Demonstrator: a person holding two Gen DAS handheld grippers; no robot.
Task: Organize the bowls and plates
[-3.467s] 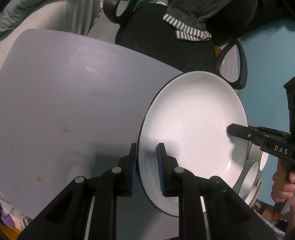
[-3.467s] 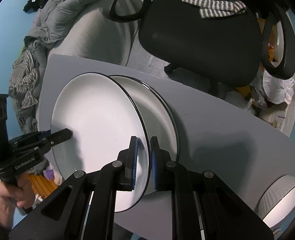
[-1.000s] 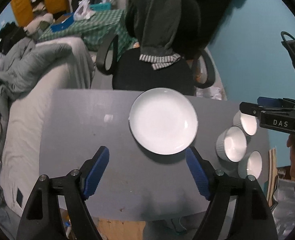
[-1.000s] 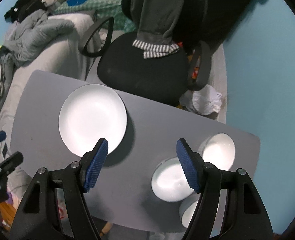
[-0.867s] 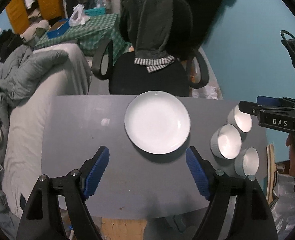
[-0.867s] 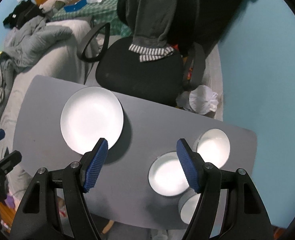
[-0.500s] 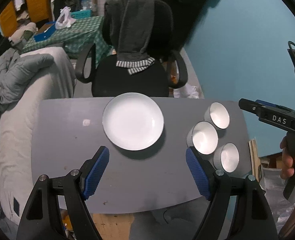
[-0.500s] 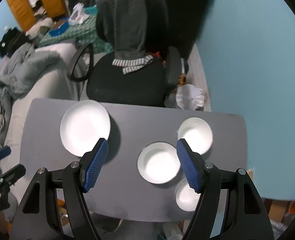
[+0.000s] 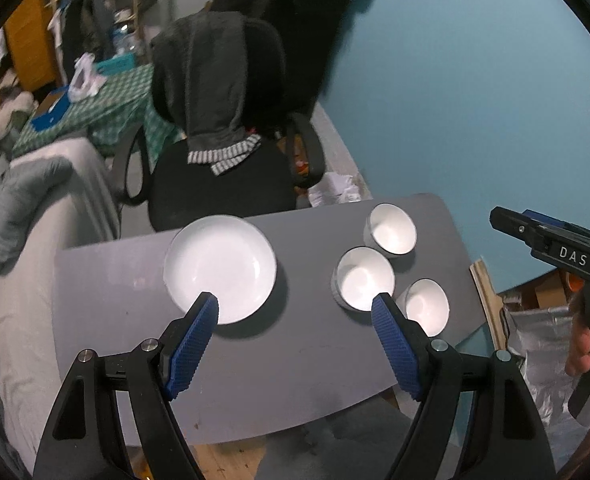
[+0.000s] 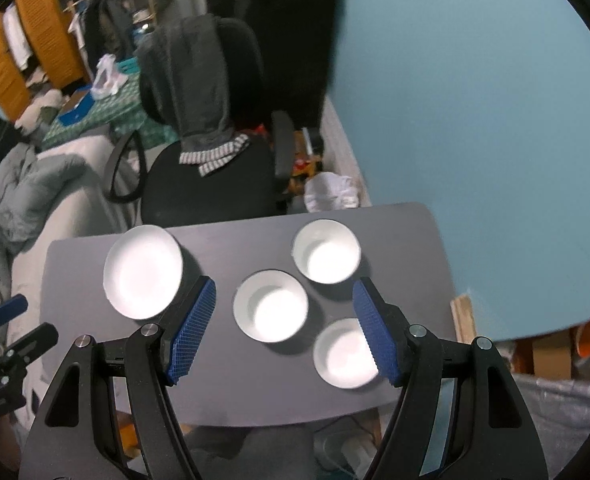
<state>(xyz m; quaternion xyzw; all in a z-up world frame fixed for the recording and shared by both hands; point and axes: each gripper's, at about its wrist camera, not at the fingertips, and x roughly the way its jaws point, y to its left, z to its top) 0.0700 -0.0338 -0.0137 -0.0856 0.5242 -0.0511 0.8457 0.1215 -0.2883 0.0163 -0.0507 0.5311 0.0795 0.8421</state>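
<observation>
A white plate stack (image 9: 220, 262) lies on the grey table (image 9: 287, 352), left of centre; it also shows in the right wrist view (image 10: 143, 272). Three white bowls stand separately to its right: a far one (image 9: 391, 234) (image 10: 326, 251), a middle one (image 9: 363, 278) (image 10: 270, 305) and a near one (image 9: 423, 306) (image 10: 345, 354). My left gripper (image 9: 295, 316) is open and empty, high above the table. My right gripper (image 10: 285, 300) is open and empty, high above the bowls; it also shows at the right edge of the left wrist view (image 9: 551, 246).
A black office chair (image 9: 223, 176) draped with a dark hoodie stands behind the table. A grey couch with bedding (image 9: 23, 208) is at the left. A teal wall (image 9: 455, 80) is at the right. Boxes and a bag (image 10: 555, 356) sit by the table's right edge.
Both grippers let go of the plates, which now lie stacked, opened wide and rose well above the table. Over the last second both views shifted right, bringing all three bowls into sight.
</observation>
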